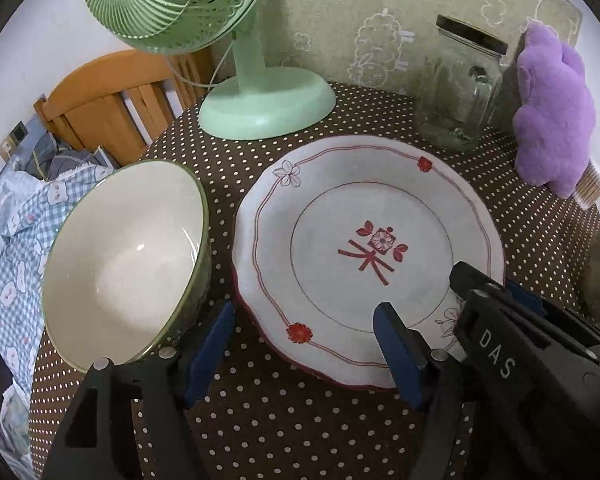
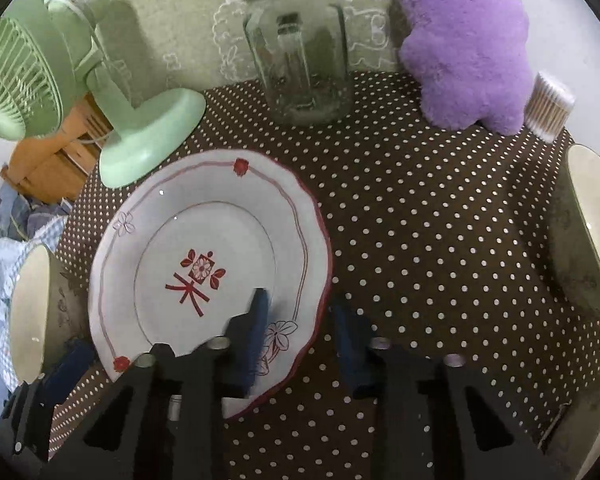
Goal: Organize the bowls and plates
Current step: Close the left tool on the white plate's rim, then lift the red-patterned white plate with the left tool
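A cream bowl (image 1: 124,256) sits at the table's left edge, with the left gripper (image 1: 300,340) beside it – fingers spread, one by the bowl, the other over the plate (image 1: 368,256). The flowered plate lies mid-table on the dotted cloth (image 2: 420,220). The right gripper (image 2: 304,332) straddles the plate's near right rim – whether its pads pinch it I cannot tell. A second bowl (image 2: 592,232) stands far right.

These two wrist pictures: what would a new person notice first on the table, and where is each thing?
The white plate with red flower patterns lies in the middle of the dotted brown tablecloth, and the right gripper straddles its near rim. Behind it stand a mint green fan, a glass jar with a black lid and a purple plush cushion. A cream bowl sits left of the plate.
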The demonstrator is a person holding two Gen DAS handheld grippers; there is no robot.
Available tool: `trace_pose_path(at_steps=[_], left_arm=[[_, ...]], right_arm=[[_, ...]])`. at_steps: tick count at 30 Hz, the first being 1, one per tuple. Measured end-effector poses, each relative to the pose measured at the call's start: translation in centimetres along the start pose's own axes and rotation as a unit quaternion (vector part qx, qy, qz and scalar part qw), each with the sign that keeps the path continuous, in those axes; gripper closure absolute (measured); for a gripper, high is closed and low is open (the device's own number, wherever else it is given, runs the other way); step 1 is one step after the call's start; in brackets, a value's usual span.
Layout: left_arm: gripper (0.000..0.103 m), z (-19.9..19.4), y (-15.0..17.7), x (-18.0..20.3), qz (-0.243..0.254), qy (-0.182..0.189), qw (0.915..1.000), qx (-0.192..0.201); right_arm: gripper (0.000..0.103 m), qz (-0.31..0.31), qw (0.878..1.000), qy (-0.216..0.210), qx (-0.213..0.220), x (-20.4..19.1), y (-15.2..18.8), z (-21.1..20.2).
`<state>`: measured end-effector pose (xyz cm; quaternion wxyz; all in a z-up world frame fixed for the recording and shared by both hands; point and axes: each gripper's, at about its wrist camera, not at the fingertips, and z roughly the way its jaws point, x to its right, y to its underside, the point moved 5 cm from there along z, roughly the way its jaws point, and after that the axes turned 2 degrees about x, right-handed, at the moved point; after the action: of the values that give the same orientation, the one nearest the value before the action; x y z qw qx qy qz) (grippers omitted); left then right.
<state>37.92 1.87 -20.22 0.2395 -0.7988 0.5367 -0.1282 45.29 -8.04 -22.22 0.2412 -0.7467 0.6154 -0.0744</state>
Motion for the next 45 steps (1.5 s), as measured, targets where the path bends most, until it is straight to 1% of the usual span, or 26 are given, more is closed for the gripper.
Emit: trace_pose_path(at_steps=[6,12,23,30,34,36,39,41,45], left_arm=[[0.030,-0.2,0.3,0.3,0.006,-0.002,1.0000,-0.004],[0.029,-1.4,1.2,1.1,0.023,-0.002,0.9997,-0.007],[0.029,-4.2,4.9,2.8,0.068,-0.001,0.9973,-0.029],[0.029,-5.3,7.4,4.0,0.083,0.006,0.9954,-0.047],[0.028,-5.6,8.2,4.4,0.085,0.007,0.9949,-0.053],[0.028,-5.5,8.2,4.3,0.086,0.007,0.9948,-0.054],[0.026,-5.3,7.7,3.9,0.072,0.005,0.9960,-0.053],[0.024,-5.0,7.3,3.5,0.064,0.002,0.9966,-0.051],[0.021,-3.8,6.3,2.9,0.062,-0.008,0.9969,-0.049]], right_arm=[[0.075,-0.011,1.000,0.006,0.008,-0.4,0.3,-0.5],[0.076,0.001,1.000,0.000,-0.003,0.6,1.6,-2.0],[0.077,0.025,0.999,-0.002,-0.030,3.4,6.1,-5.8],[0.077,0.043,0.998,0.000,-0.050,5.3,9.1,-7.9],[0.076,0.058,0.996,-0.004,-0.065,5.9,9.9,-8.0],[0.074,0.061,0.996,0.000,-0.067,6.1,10.0,-7.9],[0.072,0.040,0.998,0.033,-0.044,6.4,9.5,-8.3],[0.065,0.034,0.998,0.041,-0.040,6.5,8.9,-8.1],[0.058,0.029,0.998,0.032,-0.041,6.0,8.2,-7.1]])
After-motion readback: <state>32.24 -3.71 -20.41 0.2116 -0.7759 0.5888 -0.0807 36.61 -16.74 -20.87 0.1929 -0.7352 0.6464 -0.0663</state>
